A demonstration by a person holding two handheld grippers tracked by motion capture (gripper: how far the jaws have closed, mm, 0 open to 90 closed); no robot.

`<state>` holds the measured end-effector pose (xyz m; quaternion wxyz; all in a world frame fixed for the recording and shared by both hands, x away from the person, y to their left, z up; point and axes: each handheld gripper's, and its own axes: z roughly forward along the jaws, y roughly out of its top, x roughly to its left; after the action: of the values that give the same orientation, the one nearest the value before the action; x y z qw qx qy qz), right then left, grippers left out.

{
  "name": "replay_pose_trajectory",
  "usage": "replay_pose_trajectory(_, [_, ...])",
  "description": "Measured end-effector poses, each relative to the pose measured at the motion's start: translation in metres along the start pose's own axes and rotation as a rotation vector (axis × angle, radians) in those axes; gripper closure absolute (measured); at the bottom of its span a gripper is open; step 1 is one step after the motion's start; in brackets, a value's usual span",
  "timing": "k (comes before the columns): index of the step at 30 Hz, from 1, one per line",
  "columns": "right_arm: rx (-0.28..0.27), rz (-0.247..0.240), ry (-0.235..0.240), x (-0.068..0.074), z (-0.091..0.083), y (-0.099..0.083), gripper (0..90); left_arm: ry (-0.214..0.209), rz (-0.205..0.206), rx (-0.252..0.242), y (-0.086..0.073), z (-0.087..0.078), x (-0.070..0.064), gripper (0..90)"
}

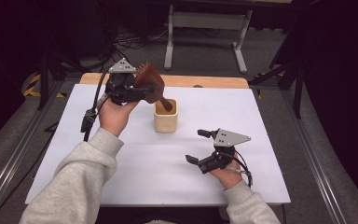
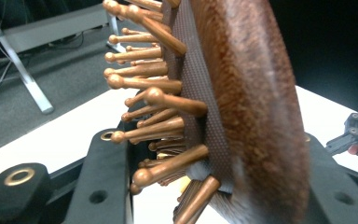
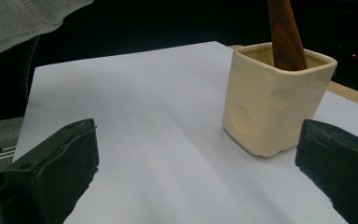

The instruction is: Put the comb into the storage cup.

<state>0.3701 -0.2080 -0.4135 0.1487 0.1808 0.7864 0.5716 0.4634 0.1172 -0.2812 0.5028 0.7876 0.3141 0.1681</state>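
One wooden hairbrush (image 1: pixel 150 83) is clamped at its head by the left gripper (image 1: pixel 135 91), its handle inside the single cream cup (image 1: pixel 166 116) mid-table. The right gripper (image 1: pixel 202 147) rests nearby, jaws spread. The left gripper view resolves the bristle pins (image 2: pixel 161 98).

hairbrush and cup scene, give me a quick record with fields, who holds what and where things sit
left gripper: shut on the head of the wooden hairbrush
hairbrush pose: tilted, handle end down inside the cup, bristle pins facing away from the person
cream square cup: upright on the white table, near its middle
right gripper: open, holding nothing, aimed toward the cup from the person's right
person: grey sleeves, one hand on each gripper
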Motion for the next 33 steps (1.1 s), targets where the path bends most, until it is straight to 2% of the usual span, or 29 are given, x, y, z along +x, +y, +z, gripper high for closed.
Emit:
replay_pose_trajectory(15, [0.0, 0.002, 0.001, -0.001, -0.001, 0.0, 0.0, -0.01, -0.032, 0.057, -0.012, 0.019, 0.008, 55.9])
replay_pose_trajectory(33, [0.004, 0.001, 0.008, 0.0, 0.0, 0.0, 0.0, -0.025, -0.06, 0.105, -0.015, 0.032, 0.007, 55.2])
